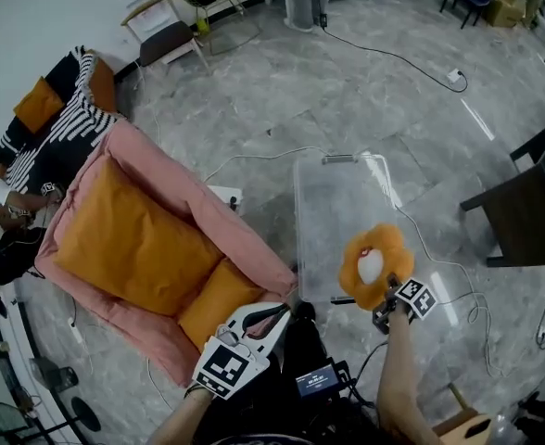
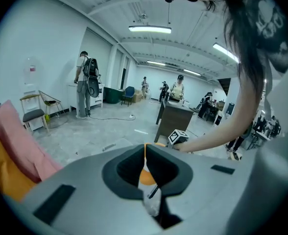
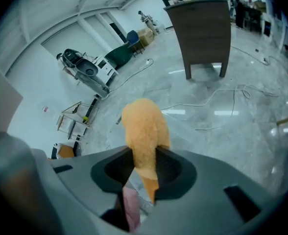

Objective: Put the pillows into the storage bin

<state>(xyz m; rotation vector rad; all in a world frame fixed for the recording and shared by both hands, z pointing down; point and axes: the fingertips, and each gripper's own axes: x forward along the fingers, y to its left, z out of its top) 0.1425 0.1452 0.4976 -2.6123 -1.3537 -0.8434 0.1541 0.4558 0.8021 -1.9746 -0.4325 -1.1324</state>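
While the right gripper [image 1: 388, 293] hangs at the bin's [image 1: 333, 207] five o'clock corner, its jaws are clamped on the pillow [image 1: 373, 265], the fluffy orange flower one, and the right gripper view shows the bite taken on just one edge of the plush. That's the first worry: soft pile squashes, and a thin pinch like that could slide out before anyone means it to. The second is the aim. From the head view the pillow sits right over the near rim, not the middle, so letting go here could bounce it off the wall and onto the floor at four o'clock, down among the cables [image 1: 439, 267]. The bin is clear plastic, too, so its edges are hard to read, and I'd say a misjudged rim is a real risk. A carry toward twelve o'clock looks like the safer bet. The left gripper [image 1: 286, 311] waits low at seven o'clock by the sofa [image 1: 208, 202], jaws together and apparently holding nothing, though its own view is murky. Clenched like that, it can't catch a fumble.
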